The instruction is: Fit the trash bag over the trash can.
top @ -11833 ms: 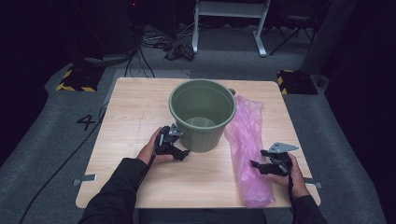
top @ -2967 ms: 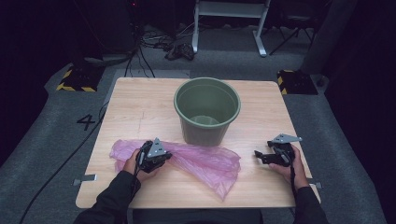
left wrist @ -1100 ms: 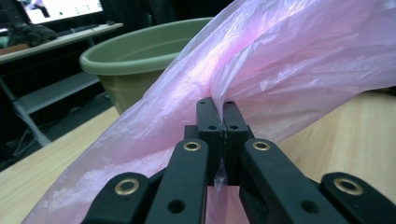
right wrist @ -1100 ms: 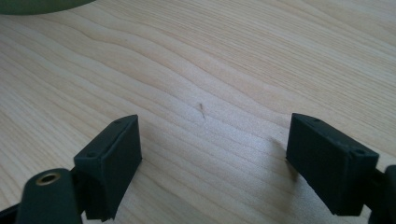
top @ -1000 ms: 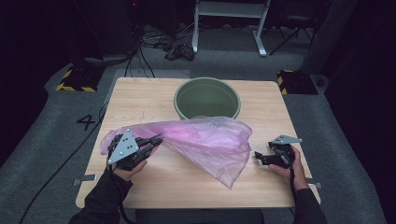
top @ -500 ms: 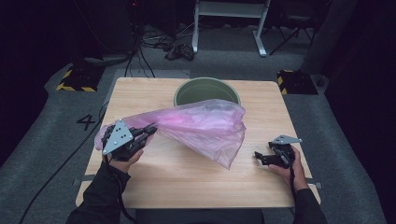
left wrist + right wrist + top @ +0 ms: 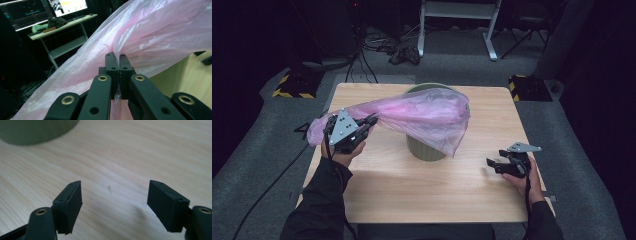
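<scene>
While the left gripper (image 7: 371, 121) pinches the pink plastic bag (image 7: 427, 117) above the green bucket (image 7: 426, 148), the right gripper (image 7: 493, 164), jaws just narrowing yet apart and empty, rests near the table's (image 7: 422, 192) right edge.

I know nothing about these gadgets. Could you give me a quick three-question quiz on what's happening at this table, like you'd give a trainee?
1. True or false: the left gripper has its fingers shut on the pink plastic bag.
2. Where does the bag hang? A) flat on the table B) in the air over the green bucket C) on the floor
3. Fill in: the right gripper rests low by the wooden table with its fingers ____ and nothing between them.

Key: 1 true; 2 B; 3 open (they have just been closing a little).
</scene>
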The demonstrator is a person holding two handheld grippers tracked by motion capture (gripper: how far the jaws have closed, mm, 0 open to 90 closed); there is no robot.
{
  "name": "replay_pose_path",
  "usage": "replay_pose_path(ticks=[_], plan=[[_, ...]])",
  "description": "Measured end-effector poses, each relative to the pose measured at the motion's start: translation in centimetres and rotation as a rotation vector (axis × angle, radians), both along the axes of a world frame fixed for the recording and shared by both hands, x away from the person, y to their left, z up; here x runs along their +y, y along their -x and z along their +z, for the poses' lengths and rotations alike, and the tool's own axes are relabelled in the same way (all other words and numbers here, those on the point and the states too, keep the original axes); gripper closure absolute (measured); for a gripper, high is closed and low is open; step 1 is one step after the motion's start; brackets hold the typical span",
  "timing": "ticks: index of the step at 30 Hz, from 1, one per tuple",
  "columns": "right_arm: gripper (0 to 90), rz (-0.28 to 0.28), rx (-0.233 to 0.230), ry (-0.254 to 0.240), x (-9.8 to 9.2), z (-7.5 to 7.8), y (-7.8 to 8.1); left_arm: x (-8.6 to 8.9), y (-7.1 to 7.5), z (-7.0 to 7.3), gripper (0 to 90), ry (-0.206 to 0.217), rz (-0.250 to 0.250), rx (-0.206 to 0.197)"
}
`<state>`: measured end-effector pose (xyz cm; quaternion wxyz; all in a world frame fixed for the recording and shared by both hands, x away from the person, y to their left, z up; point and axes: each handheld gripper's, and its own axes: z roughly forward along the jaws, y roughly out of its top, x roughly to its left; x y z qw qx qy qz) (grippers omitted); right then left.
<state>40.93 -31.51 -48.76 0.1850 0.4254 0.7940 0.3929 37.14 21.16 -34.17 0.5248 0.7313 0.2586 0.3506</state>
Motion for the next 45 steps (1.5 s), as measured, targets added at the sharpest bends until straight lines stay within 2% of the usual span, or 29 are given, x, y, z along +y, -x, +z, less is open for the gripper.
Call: replay_pose_path(ticks=[1, 2, 3, 4, 5, 6, 10, 12, 17, 19, 20, 22, 24, 27, 29, 31, 33, 34, 35, 37, 40, 41, 43, 44, 45], plan=[[28.9, 0.002, -0.027, -0.017, -0.2, 1.2, 0.2, 0.0, -0.5, 0.1, 89.7, -0.009, 0.012, 0.003], [28.9, 0.002, -0.027, -0.017, -0.2, 1.2, 0.2, 0.0, -0.5, 0.1, 89.7, -0.009, 0.012, 0.003], [28.9, 0.011, -0.057, -0.036, -0.5, 2.6, 0.5, 0.0, -0.9, 0.2, 89.7, -0.009, 0.019, 0.008], [28.9, 0.011, -0.057, -0.036, -0.5, 2.6, 0.5, 0.0, -0.9, 0.2, 89.7, -0.009, 0.019, 0.008], [28.9, 0.020, -0.082, -0.064, -0.9, 4.0, 0.7, -0.1, -1.2, 0.1, 89.7, -0.017, 0.031, 0.010], [28.9, 0.022, -0.104, -0.063, -1.0, 4.7, 0.8, -0.2, -1.4, 0.1, 89.7, -0.024, 0.039, 0.015], [28.6, 0.043, -0.148, -0.079, -1.0, 7.2, 1.1, -0.3, -2.0, 0.1, 89.7, -0.036, 0.062, 0.019], [28.7, 0.060, -0.169, -0.110, -0.7, 8.6, 1.1, -0.4, -2.4, 0.1, 89.6, -0.039, 0.074, 0.024], [29.5, 0.128, -0.237, -0.140, 1.3, 12.6, 0.9, -0.4, -3.4, 0.2, 89.7, -0.050, 0.109, 0.026], [29.9, 0.152, -0.260, -0.138, 2.3, 13.8, 0.9, -0.7, -3.7, 0.4, 89.6, -0.059, 0.121, 0.021], [29.9, 0.152, -0.260, -0.138, 2.3, 13.8, 0.9, -0.7, -3.7, 0.4, 89.7, -0.059, 0.121, 0.021], [31.4, 0.198, -0.276, -0.149, 4.1, 15.4, 0.6, -1.0, -3.9, 0.5, 89.7, -0.074, 0.131, 0.018], [31.7, 0.206, -0.276, -0.150, 4.5, 15.7, 0.4, -1.1, -4.0, 0.5, 89.7, -0.080, 0.130, 0.018], [34.0, 0.239, -0.283, -0.140, 6.7, 17.0, -0.4, -1.4, -4.1, 0.4, 89.6, -0.098, 0.132, 0.013], [34.6, 0.247, -0.286, -0.134, 7.0, 17.1, -0.5, -1.5, -4.1, 0.4, 89.7, -0.100, 0.129, 0.014], [38.4, 0.272, -0.287, -0.110, 8.6, 17.7, -1.0, -1.7, -4.1, 0.4, 89.6, -0.113, 0.126, 0.007], [39.0, 0.280, -0.286, -0.105, 9.1, 17.8, -1.1, -1.8, -4.0, 0.4, 89.7, -0.117, 0.126, 0.005], [40.1, 0.288, -0.280, -0.102, 9.6, 17.9, -1.3, -1.8, -4.0, 0.4, 89.7, -0.123, 0.129, 0.005], [43.8, 0.299, -0.269, -0.073, 10.7, 18.0, -1.7, -1.9, -4.0, 0.5, 89.6, -0.128, 0.130, 0.001], [45.0, 0.301, -0.260, -0.058, 11.2, 18.0, -1.9, -2.0, -4.0, 0.5, 89.6, -0.129, 0.130, 0.000], [51.5, 0.310, -0.231, -0.027, 12.7, 17.9, -2.7, -2.1, -3.9, 0.6, 89.6, -0.136, 0.134, -0.010], [60.5, 0.324, -0.200, 0.005, 13.7, 17.7, -3.3, -2.2, -3.9, 0.6, 89.6, -0.145, 0.145, -0.018], [62.1, 0.321, -0.186, 0.024, 14.0, 17.7, -3.5, -2.2, -3.9, 0.7, 89.6, -0.151, 0.144, -0.021], [67.6, 0.302, -0.165, 0.061, 14.8, 17.5, -3.9, -2.1, -3.9, 0.7, 89.6, -0.153, 0.140, -0.021], [69.5, 0.307, -0.154, 0.062, 15.0, 17.5, -4.1, -2.1, -3.9, 0.8, 89.6, -0.149, 0.136, -0.022]])
